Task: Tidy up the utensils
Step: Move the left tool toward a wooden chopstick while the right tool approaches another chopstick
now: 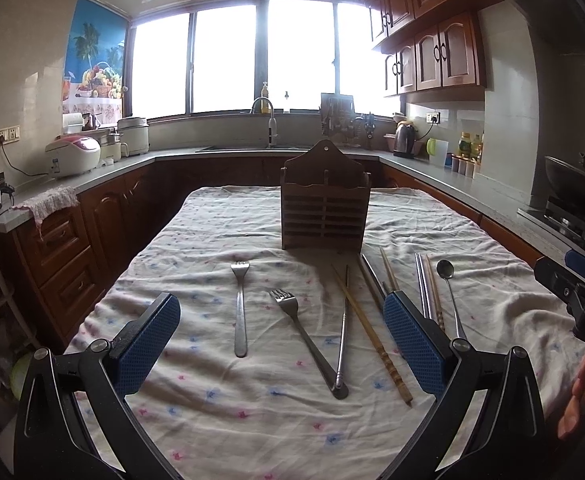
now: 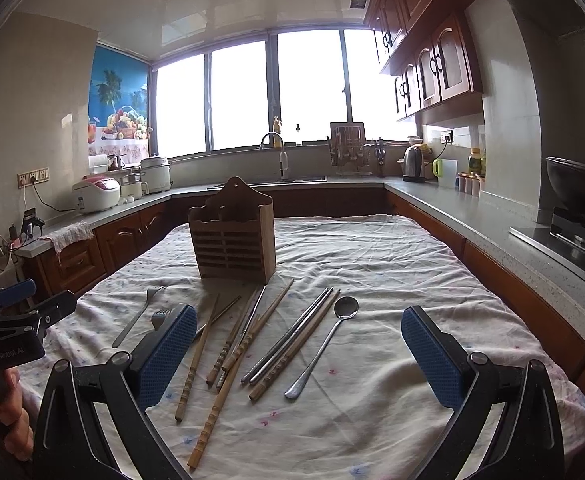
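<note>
A: Why does the wooden holder (image 1: 325, 200) stand upright at twelve o'clock on the cloth-covered tabletop (image 1: 212, 400)?

B: I'd say so that its open top can take the utensils laid flat in front of it. Nothing is in it yet, as far as I can see.

A: And the utensils?

B: In the left view, two forks (image 1: 241, 308) lie around eleven to twelve. The chopsticks (image 2: 228, 344), wood and metal, fan out loosely at twelve in the right view, some crossing. The spoon (image 2: 324, 344) lies just right of them, bowl pointing away.

A: The grippers?

B: The left gripper (image 1: 282, 344) and right gripper (image 2: 298, 356) both hover with jaws wide, holding nothing. Likely sorting hasn't begun.
</note>
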Tool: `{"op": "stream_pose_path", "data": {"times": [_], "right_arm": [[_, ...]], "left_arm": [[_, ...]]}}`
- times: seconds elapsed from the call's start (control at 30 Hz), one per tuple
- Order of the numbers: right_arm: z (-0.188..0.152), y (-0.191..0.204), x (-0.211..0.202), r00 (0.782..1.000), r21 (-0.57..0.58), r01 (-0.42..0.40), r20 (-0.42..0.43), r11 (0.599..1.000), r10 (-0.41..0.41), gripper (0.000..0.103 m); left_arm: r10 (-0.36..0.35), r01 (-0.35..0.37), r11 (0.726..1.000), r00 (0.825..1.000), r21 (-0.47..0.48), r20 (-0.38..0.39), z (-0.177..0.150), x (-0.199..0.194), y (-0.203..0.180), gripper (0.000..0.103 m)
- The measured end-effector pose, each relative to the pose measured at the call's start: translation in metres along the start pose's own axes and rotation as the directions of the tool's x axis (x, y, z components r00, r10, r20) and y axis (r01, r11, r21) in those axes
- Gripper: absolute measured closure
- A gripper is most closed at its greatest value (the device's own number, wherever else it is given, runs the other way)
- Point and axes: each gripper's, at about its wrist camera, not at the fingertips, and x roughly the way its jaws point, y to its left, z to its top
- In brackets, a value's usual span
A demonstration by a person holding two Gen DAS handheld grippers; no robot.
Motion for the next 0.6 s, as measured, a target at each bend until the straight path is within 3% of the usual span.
{"op": "stream_pose_path", "data": {"times": [0.37,0.5,0.6], "right_arm": [[0.012,-0.012,0.028,0.996,0.044,-0.035,-0.078,0.998,0.039,0.001],[0.017,-0.022,0.047,0.990,0.090,-0.054,-0.122,0.994,0.065,0.001],[0.019,-0.030,0.065,0.984,0.123,-0.062,-0.160,0.990,0.082,0.013]], "left_arm": [[-0.054,0.051,0.998,0.990,-0.027,-0.128,0.021,0.045,-0.002,0.000],[-0.077,0.071,0.997,0.981,-0.041,-0.178,0.031,0.068,-0.003,0.005],[-0.099,0.088,0.994,0.970,-0.062,-0.221,0.037,0.087,-0.002,0.013]]}}
